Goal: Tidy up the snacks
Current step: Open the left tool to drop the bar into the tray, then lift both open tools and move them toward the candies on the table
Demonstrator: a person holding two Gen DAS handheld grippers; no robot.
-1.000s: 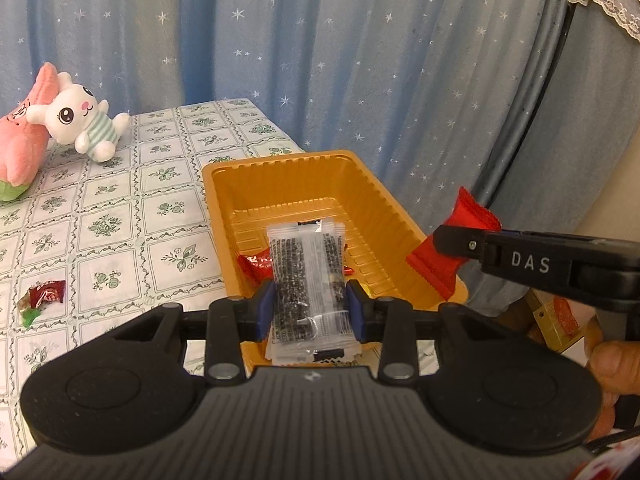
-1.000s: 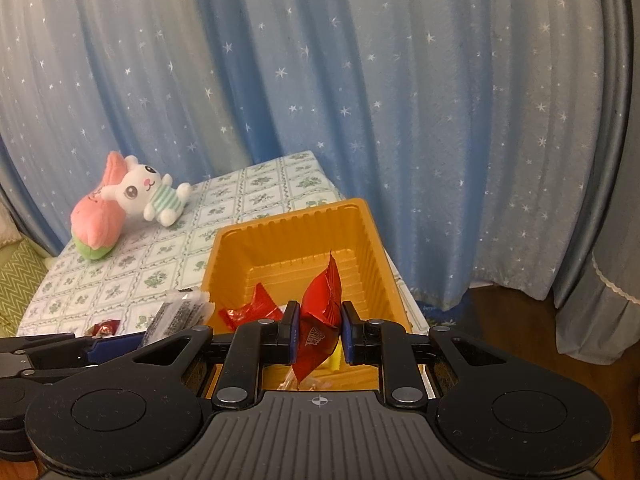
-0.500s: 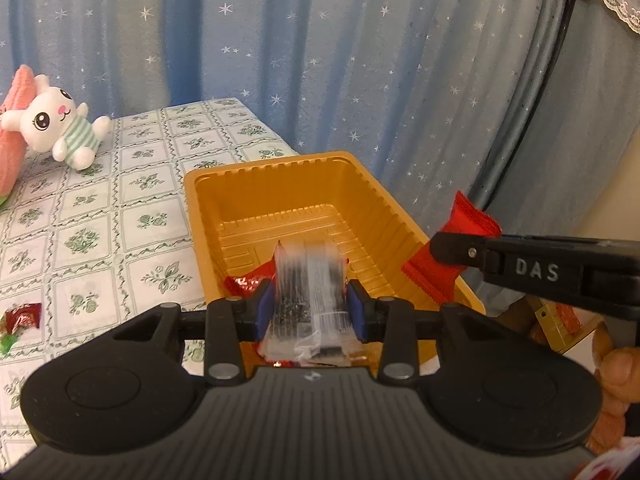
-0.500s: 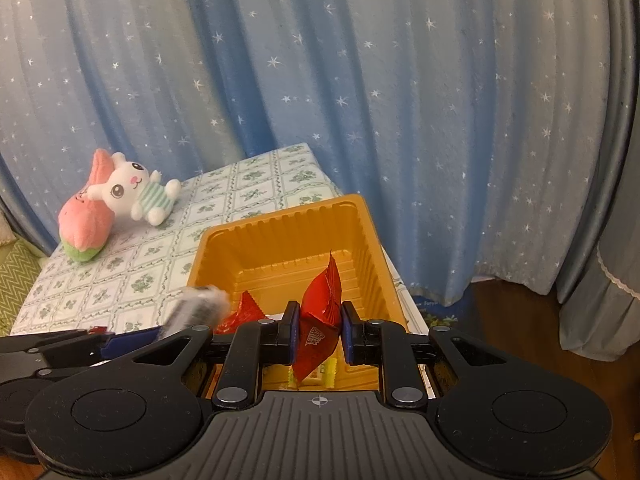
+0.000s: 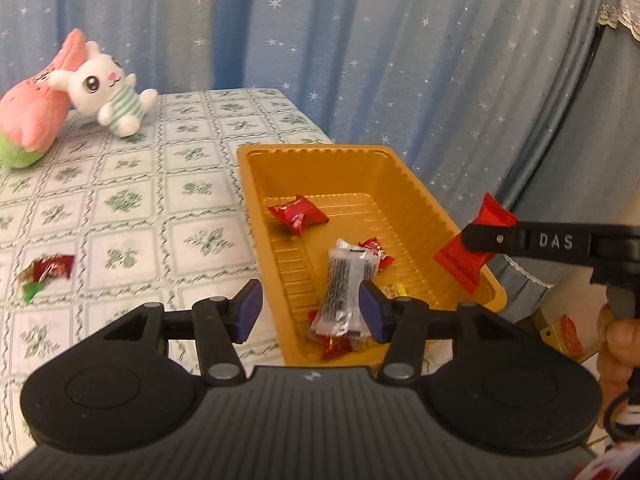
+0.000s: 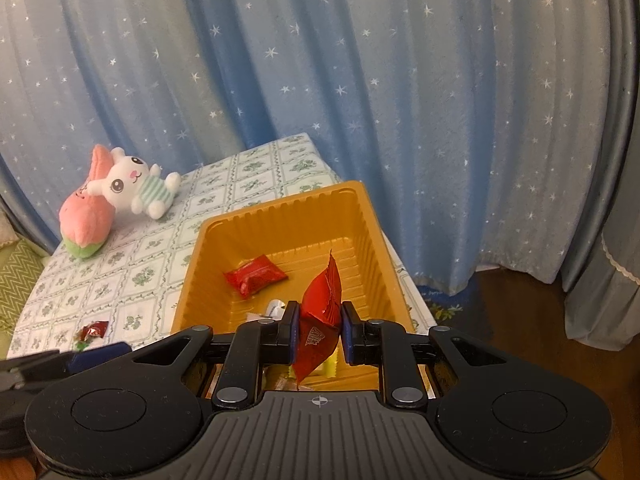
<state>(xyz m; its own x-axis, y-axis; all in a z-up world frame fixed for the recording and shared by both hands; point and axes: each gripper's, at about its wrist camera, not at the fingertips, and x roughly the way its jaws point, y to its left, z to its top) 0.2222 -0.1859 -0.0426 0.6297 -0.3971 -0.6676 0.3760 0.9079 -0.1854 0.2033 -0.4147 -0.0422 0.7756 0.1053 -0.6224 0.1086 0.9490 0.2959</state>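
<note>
Clear seaweed packet released into orange plastic tray

Left gripper [image 5: 310,312] fingers opening, clear packet [image 5: 344,292] lying loose in orange tray [image 5: 256,200]; red foil packet [image 6: 320,312] clamped by right gripper [image 6: 319,332], best lowered inside tray walls before release

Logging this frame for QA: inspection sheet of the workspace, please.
Surface: table under a green-patterned checked cloth.
Job's things: orange tray holding a red packet, a clear dark-filled packet and smaller sweets; one red sweet lies on the cloth.
Clutter: white bunny plush leaning on a pink plush.
Grippers: left tool opening, clear packet between its pads, not pressed; right tool shut on a red pouch.
Cables: nothing seen.
Surroundings: blue starred curtain; a hand on the right tool.
</note>
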